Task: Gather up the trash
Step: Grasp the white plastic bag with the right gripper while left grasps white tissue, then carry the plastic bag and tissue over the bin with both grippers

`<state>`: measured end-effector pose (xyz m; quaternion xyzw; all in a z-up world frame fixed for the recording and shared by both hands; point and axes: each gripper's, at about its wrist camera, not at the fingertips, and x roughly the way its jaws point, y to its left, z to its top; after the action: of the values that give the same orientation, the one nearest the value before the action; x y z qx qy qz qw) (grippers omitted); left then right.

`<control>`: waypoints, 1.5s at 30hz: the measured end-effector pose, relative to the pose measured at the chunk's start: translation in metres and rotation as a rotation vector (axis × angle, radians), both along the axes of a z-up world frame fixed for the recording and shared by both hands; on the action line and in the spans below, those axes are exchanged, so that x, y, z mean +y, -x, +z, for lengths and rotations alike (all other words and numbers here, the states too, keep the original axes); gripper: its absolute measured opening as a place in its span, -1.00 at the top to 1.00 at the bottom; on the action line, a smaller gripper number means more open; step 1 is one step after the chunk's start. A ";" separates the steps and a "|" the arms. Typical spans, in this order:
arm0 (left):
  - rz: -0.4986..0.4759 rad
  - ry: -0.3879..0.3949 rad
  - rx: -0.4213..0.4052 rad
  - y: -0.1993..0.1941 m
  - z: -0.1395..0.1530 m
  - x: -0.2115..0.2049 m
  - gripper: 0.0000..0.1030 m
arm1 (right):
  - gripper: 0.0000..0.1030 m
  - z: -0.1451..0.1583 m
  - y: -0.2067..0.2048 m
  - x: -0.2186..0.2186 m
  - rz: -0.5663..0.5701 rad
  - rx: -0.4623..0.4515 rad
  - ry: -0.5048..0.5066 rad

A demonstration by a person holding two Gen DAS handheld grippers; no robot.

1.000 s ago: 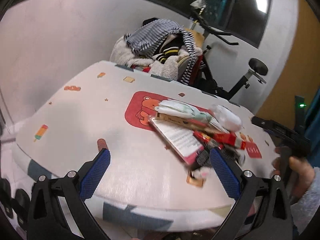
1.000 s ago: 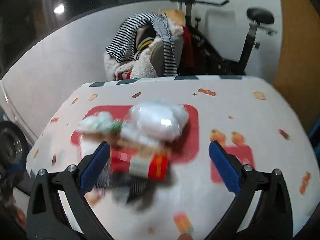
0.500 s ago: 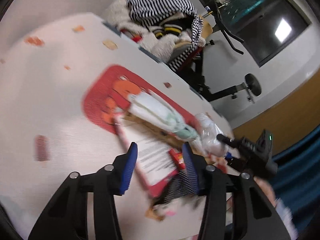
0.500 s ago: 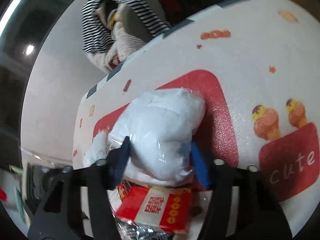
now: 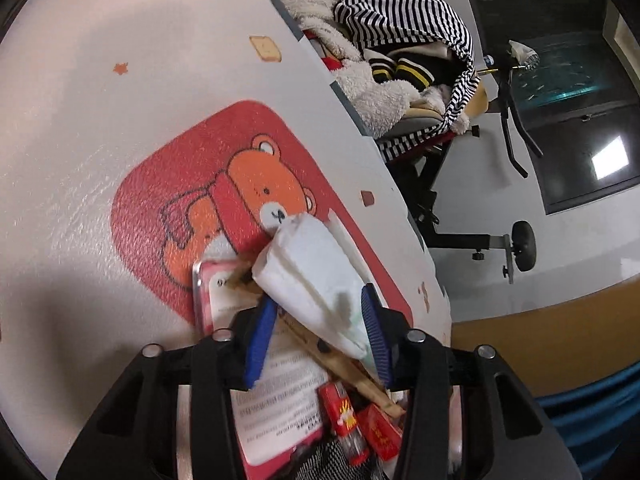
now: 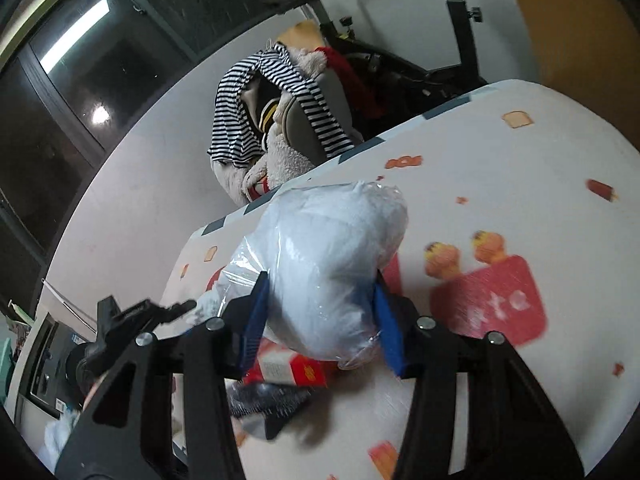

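Observation:
In the left wrist view my left gripper [image 5: 316, 332] is shut on a white folded tissue pack [image 5: 316, 276] lifted over a trash pile: a red-edged printed card [image 5: 276, 404], a wooden stick [image 5: 344, 368] and small red boxes [image 5: 360, 420]. In the right wrist view my right gripper [image 6: 320, 320] is shut on a clear plastic bag of white tissue [image 6: 328, 264], raised above a red box [image 6: 288, 370] and a dark striped wrapper [image 6: 268, 400]. The left gripper's body [image 6: 132, 320] shows at the left there.
The table [image 5: 80, 120] has a white cloth with a red bear patch [image 5: 224, 200]. Behind its far edge stands a chair piled with striped and fleece clothes [image 5: 396, 52] and an exercise bike [image 5: 508, 140]. The table edge runs close on the right.
Both grippers moved in from open and apart, closed on their items and lifted them: the left on the tissue pack, the right on the plastic bag. Both cameras tilted.

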<state>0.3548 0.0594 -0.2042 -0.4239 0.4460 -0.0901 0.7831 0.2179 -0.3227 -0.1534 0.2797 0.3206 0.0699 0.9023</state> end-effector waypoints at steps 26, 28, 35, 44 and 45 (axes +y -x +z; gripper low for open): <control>-0.296 -0.376 -0.538 0.155 0.238 -0.047 0.92 | 0.02 0.047 0.131 -0.003 -0.028 -0.104 0.079; -0.325 -0.402 -0.536 0.179 0.236 -0.050 0.92 | 0.02 0.050 0.139 -0.001 -0.019 -0.103 0.079; -0.425 -0.432 -0.527 0.268 0.212 -0.051 0.92 | 0.02 0.054 0.175 0.013 0.028 -0.106 0.118; -0.586 -0.511 -0.475 0.343 0.139 -0.073 0.92 | 0.02 0.033 0.209 0.031 0.098 -0.108 0.105; -0.600 -0.512 -0.458 0.347 0.127 -0.076 0.92 | 0.02 0.028 0.212 0.034 0.106 -0.101 0.106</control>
<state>0.0074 -0.0163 -0.0771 -0.0380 0.3724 -0.2912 0.8804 0.0059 -0.2887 -0.1253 0.2103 0.2922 0.1147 0.9259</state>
